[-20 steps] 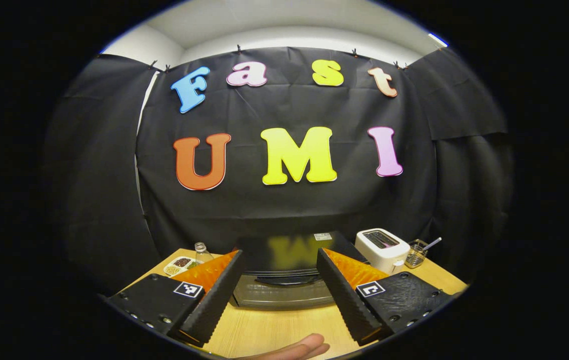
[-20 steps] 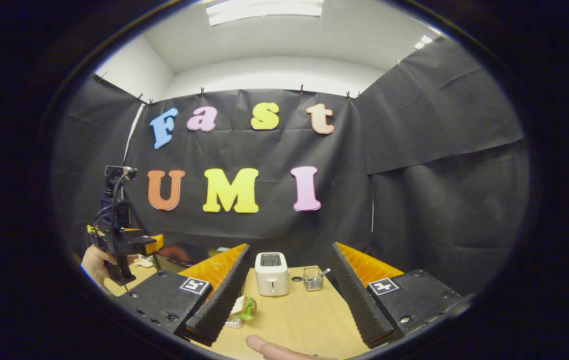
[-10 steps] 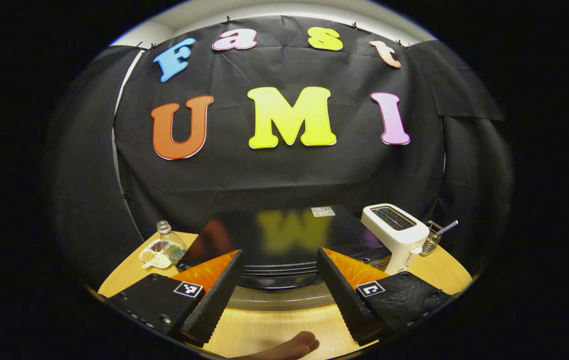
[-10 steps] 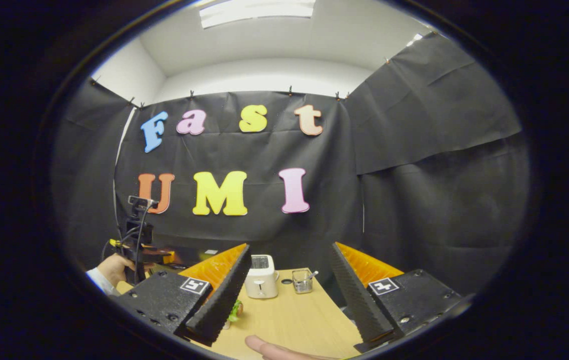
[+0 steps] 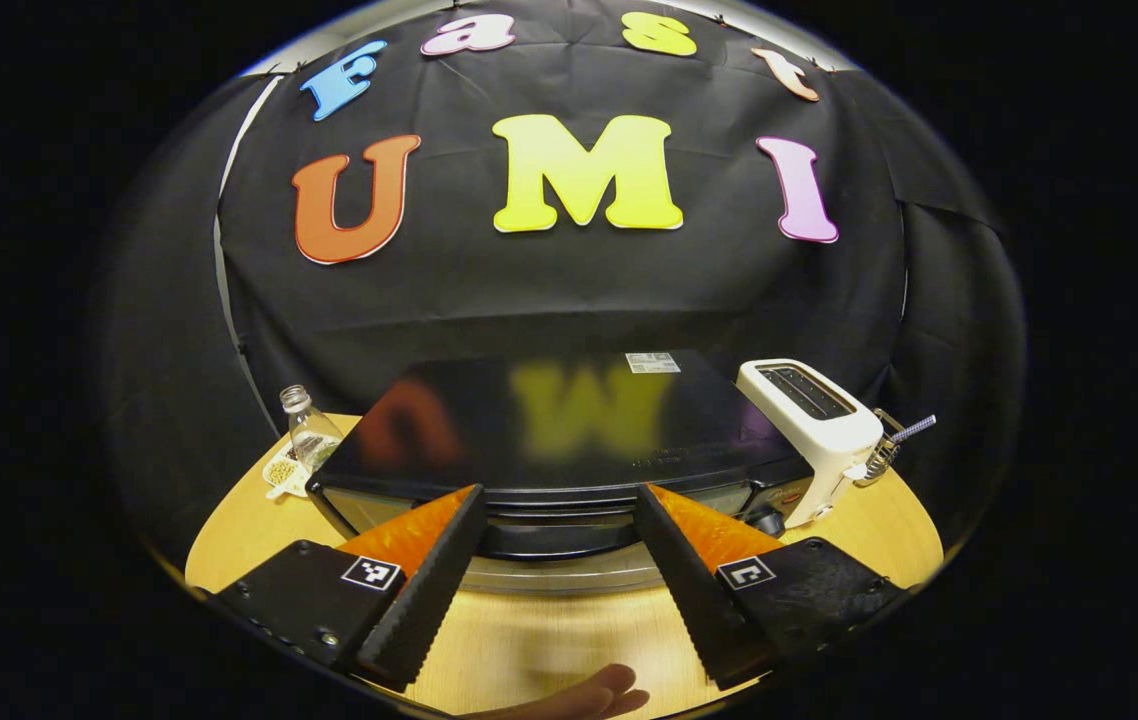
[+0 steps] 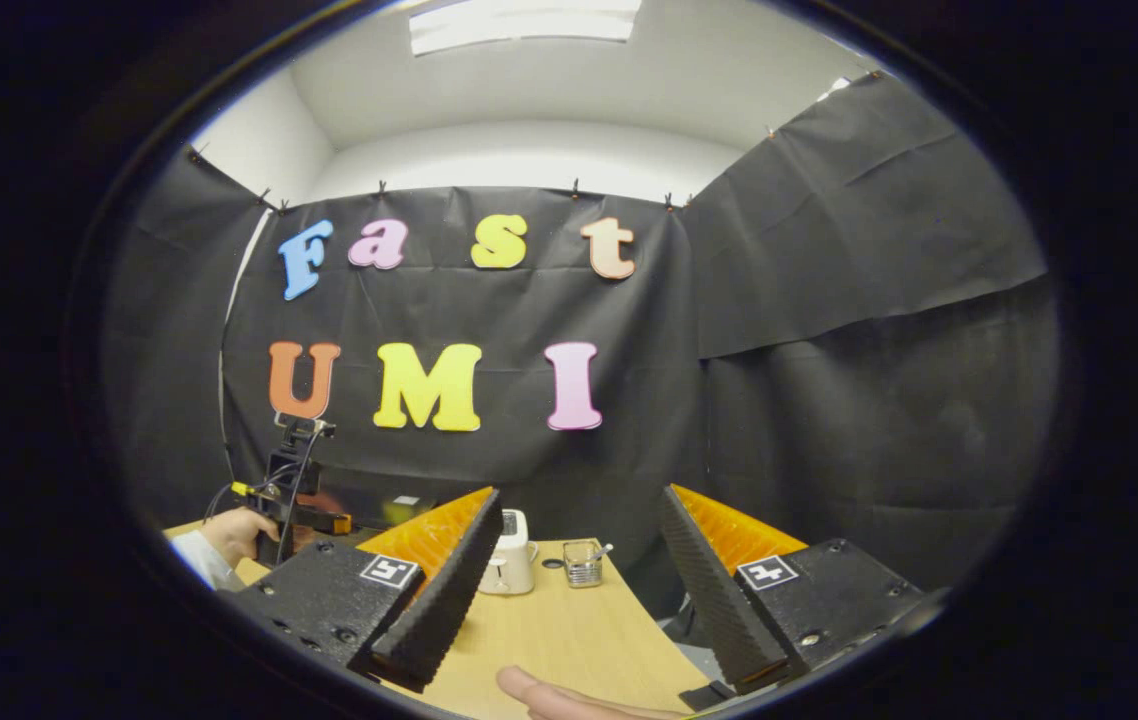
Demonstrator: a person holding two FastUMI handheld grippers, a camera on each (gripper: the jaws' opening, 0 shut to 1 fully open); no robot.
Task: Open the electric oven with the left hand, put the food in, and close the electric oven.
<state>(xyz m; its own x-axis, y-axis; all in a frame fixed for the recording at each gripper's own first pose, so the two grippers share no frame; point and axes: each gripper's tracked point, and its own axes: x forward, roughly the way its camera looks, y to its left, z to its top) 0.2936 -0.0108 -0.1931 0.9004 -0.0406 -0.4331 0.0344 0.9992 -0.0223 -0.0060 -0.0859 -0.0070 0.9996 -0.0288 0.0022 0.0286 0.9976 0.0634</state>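
Observation:
The black electric oven (image 5: pixel 549 425) stands on the wooden table (image 5: pixel 539 640), its glossy top facing me and its door handle (image 5: pixel 549 535) on the front; the door looks closed. My left gripper (image 5: pixel 557 493) is open, its fingers just in front of the handle on either side, not touching it. In the right gripper view, my right gripper (image 6: pixel 579 495) is open above the table (image 6: pixel 569 630) and holds nothing. That view also has the left gripper (image 6: pixel 294 495) farther off at the left, held by a hand (image 6: pixel 229 530).
A white toaster (image 5: pixel 809 420) stands right of the oven, with a small utensil holder (image 5: pixel 889 445) beyond it. A clear bottle (image 5: pixel 304 430) and a tray of beans (image 5: pixel 281 470) sit at the oven's left. The table's right edge (image 6: pixel 674 650) is near my right gripper.
My left gripper has moved forward and tilted down to the oven, which now looms larger. The right gripper view has swung rightward; the sandwich seen earlier by its left finger has dropped from sight.

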